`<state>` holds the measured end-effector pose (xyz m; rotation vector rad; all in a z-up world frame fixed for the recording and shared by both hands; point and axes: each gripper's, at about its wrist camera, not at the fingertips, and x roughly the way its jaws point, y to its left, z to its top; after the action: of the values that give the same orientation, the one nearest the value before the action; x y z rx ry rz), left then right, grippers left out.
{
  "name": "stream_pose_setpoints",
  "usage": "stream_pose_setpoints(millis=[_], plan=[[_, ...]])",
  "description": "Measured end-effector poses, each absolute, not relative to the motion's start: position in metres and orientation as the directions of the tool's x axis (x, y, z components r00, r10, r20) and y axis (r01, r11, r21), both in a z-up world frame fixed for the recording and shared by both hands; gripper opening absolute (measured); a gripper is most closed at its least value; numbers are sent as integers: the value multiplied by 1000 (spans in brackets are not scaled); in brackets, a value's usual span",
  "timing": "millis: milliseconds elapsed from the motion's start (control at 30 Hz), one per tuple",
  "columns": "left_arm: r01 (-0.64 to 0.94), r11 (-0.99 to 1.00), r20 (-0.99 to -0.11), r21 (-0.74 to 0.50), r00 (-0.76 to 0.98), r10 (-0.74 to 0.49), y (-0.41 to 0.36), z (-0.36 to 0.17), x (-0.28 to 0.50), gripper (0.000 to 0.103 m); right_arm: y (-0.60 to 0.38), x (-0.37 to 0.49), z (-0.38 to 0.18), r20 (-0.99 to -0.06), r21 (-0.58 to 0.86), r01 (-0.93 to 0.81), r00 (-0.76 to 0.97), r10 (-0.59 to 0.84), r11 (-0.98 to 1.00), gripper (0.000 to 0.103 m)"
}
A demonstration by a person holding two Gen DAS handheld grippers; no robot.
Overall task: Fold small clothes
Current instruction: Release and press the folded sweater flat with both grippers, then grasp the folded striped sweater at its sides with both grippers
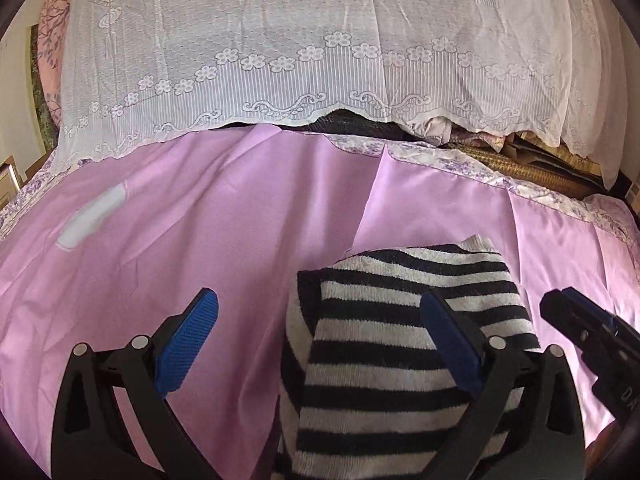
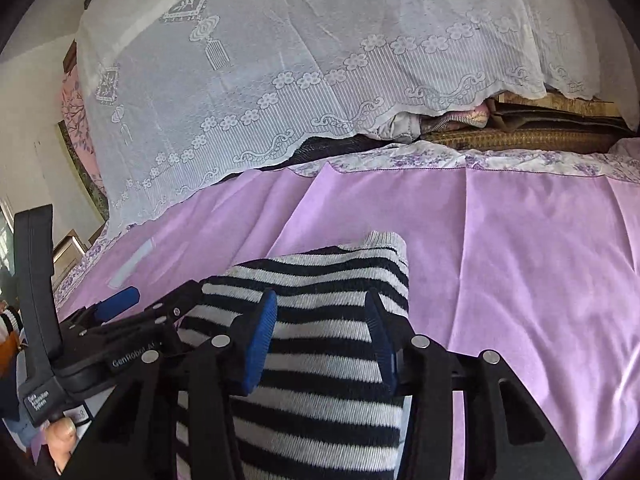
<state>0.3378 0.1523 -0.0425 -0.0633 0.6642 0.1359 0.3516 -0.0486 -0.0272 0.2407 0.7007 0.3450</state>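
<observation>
You are holding both grippers, left gripper [image 1: 320, 344] and right gripper [image 2: 320, 344], fingers spread, over the striped sweater [image 1: 400, 340] lying at 6 o'clock on the bed sheet [image 1: 200, 220].

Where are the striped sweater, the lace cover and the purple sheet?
striped sweater [image 1: 384, 344], left wrist view, middle of folded body.
lace cover [image 1: 280, 40], left wrist view, upper netting.
purple sheet [image 2: 520, 260], right wrist view, bare right area.

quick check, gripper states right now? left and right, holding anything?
Left gripper: open, holding nothing, over the striped garment.
Right gripper: open, fingers either side of the garment, not clamped on it.
</observation>
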Motion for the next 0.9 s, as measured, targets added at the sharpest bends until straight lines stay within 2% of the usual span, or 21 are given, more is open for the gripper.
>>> stream_pose_setpoints(millis=[167,200,267,367,533,767,900], plan=[[-132,991,-716,2,692,94,148,-80,374,99,-47,395,-65,-669,376,-177,627,398,910,47],[-126,992,-729,-24,682,68,151,-85,376,99,-48,400,-78,-693,395,-162,593,409,904,47],[-140,985,-733,-103,680,20,163,-88,374,99,-52,402,-85,-683,425,-169,585,438,889,49],[-139,983,-753,-120,658,2,164,-95,378,99,-46,400,-85,-703,362,-175,594,391,916,55],[-138,990,-757,-39,650,61,152,-98,379,99,-41,400,-86,-716,326,-174,596,363,929,57],[-144,982,-768,-123,640,-2,164,-103,383,99,-44,399,-86,-708,327,-161,611,355,931,57],[-160,982,-736,-97,676,37,160,-99,373,99,-45,386,-82,-682,300,-161,653,330,940,59]])
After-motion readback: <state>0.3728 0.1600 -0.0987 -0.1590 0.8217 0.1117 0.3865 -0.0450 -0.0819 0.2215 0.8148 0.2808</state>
